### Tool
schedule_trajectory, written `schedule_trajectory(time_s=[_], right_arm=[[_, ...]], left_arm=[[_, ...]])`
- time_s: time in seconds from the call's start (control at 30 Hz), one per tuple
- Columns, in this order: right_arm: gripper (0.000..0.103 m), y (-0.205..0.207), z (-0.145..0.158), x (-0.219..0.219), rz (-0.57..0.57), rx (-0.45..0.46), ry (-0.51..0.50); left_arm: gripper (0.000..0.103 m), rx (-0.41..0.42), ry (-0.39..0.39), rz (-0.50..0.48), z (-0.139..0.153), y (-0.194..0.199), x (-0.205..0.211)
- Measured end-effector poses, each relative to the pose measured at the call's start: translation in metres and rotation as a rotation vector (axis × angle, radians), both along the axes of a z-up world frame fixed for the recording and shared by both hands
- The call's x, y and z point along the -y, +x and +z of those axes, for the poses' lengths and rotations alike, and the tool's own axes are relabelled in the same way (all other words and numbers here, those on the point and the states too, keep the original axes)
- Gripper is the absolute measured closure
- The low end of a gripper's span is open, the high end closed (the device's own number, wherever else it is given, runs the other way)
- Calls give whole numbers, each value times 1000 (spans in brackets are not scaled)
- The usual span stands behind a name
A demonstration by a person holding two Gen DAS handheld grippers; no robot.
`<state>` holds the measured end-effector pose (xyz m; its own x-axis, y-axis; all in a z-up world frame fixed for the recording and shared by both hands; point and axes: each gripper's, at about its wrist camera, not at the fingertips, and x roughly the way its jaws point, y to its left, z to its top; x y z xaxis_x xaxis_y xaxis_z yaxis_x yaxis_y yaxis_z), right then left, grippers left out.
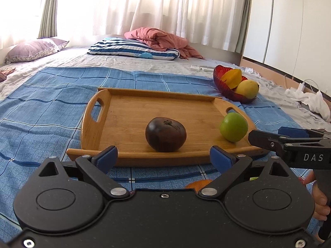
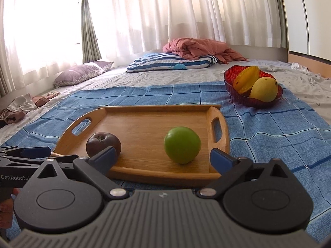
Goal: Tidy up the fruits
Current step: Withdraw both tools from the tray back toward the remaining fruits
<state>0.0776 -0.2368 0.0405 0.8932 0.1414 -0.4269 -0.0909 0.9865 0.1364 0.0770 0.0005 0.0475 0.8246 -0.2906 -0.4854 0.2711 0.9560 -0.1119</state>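
While both claws stand spread wide and hold nothing, findings follow.
Left claw (image 1: 163,157): short of the wooden tray (image 1: 128,111), touching nothing.
Right claw (image 2: 163,159): likewise.
Dark round fruit (image 1: 165,137): on tray.
Green round fruit (image 2: 182,144): on tray, apart from it.
Red ribbed bowl (image 2: 228,80): on blue checked cloth (image 2: 269,136); yellow fruits inside.
Left view only: orange object (image 1: 198,184) under claw.

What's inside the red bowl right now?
The red bowl holds an orange starfruit and a yellow mango, leaning against each other. The fruit and the near wall hide the bowl's bottom, so anything beneath them cannot be seen.
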Motion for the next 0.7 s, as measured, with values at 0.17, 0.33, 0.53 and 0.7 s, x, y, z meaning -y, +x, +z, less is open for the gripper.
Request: schedule_trajectory(time_s=[0.17, 0.33, 0.53, 0.7], right_arm=[[0, -20, -3, -8, 2, 37, -46], [0, -36, -7, -12, -7, 68, -85], [0, -53, -13, -9, -34, 96, -110], [0, -65, -21, -3, -55, 105, -100]], left_arm=[[7, 29, 18, -1, -3, -20, -4], [3, 54, 32, -5, -6, -35, -10], [1, 73, 49, -3, -13, -46, -18], [0, 98, 34, -16, -16, -54, -25]])
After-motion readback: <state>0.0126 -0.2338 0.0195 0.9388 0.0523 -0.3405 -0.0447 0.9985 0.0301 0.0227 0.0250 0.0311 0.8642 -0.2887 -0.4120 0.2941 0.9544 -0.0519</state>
